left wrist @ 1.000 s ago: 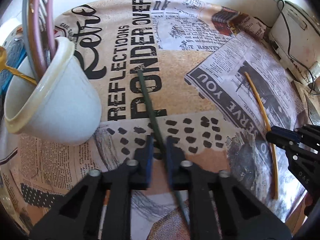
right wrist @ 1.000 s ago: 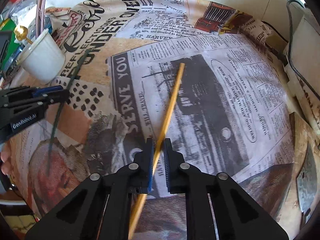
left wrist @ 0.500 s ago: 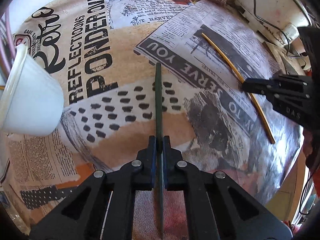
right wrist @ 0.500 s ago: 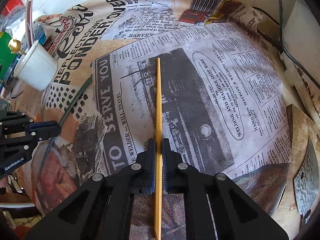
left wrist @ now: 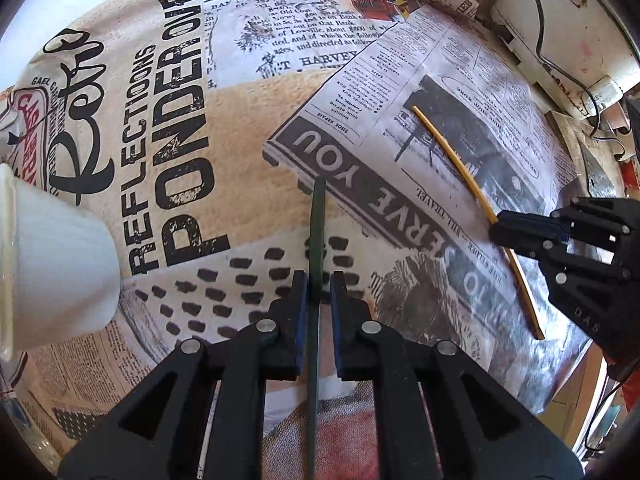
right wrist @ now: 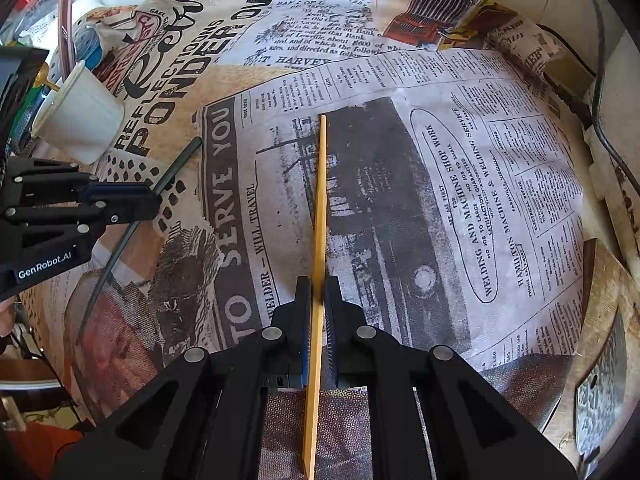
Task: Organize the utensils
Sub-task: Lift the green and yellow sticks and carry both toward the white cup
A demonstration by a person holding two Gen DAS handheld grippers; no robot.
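Note:
My left gripper (left wrist: 319,284) is shut on a dark green chopstick (left wrist: 317,220), held above the newsprint tablecloth (left wrist: 248,128). It also shows in the right wrist view (right wrist: 152,200), with the green chopstick (right wrist: 176,168) through it. My right gripper (right wrist: 318,290) is shut on a yellow chopstick (right wrist: 321,184); it appears at the right of the left wrist view (left wrist: 500,228), gripping the yellow chopstick (left wrist: 452,152). A white cup (right wrist: 78,114) holding several utensils stands at the left; its side shows in the left wrist view (left wrist: 60,272).
A white box with cables (left wrist: 560,32) lies at the table's far right. A wooden board with a cleaver (right wrist: 600,380) sits at the right edge. Clutter (right wrist: 84,48) stands behind the cup.
Both grippers closed on their chopsticks and lifted them. The green chopstick now points straight ahead. The cup slid toward the left edge of the left wrist view.

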